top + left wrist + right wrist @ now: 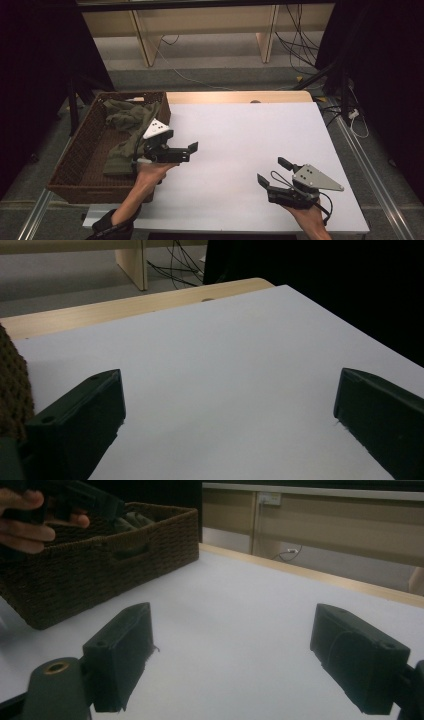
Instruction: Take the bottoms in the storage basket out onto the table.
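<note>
A brown wicker basket [75,160] stands at the table's left edge with crumpled olive-green clothes [127,120] inside it. My left gripper [181,141] hovers just right of the basket's near right wall, above the white table top. It is open and its jaws stand wide with nothing between them [230,390]. My right gripper [273,171] is held near the front right of the table, open and empty [235,620], aimed toward the basket [100,565]. From there the hand with the left gripper [75,500] shows above the basket rim.
The white table top [250,135] has a bare wooden strip [235,96] along its far edge. Beyond it lie a grey floor, wooden furniture legs [265,40] and loose cables [300,45]. Dark curtains flank both sides.
</note>
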### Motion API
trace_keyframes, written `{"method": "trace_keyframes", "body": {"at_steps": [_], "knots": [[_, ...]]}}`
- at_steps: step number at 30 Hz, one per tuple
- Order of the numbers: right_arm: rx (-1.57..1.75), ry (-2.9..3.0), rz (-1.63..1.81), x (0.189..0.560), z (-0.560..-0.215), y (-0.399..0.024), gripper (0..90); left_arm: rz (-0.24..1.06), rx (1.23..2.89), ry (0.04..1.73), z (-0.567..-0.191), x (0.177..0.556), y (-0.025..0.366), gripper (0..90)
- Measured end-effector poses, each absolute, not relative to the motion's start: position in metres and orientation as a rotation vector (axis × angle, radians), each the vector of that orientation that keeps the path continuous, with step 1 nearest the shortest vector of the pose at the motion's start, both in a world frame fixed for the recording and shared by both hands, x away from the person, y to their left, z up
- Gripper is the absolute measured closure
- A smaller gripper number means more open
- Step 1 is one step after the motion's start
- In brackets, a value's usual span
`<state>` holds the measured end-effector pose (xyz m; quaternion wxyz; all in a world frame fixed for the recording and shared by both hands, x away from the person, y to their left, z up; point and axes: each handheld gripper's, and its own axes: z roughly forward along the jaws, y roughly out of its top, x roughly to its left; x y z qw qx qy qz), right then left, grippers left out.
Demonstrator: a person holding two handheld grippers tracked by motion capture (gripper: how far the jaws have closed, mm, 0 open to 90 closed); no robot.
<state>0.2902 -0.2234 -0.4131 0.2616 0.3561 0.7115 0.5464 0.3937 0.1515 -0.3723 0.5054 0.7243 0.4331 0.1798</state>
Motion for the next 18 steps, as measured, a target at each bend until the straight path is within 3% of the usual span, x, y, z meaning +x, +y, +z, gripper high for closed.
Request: {"method": "trace_keyframes", "body": {"at_steps": [18], "knots": [[0.956, 1.951, 1.474, 0.291, -0.414, -0.222, 18.4, 0.530, 1.746, 1.188, -0.356, 0.432, 0.200, 0.0]]}}
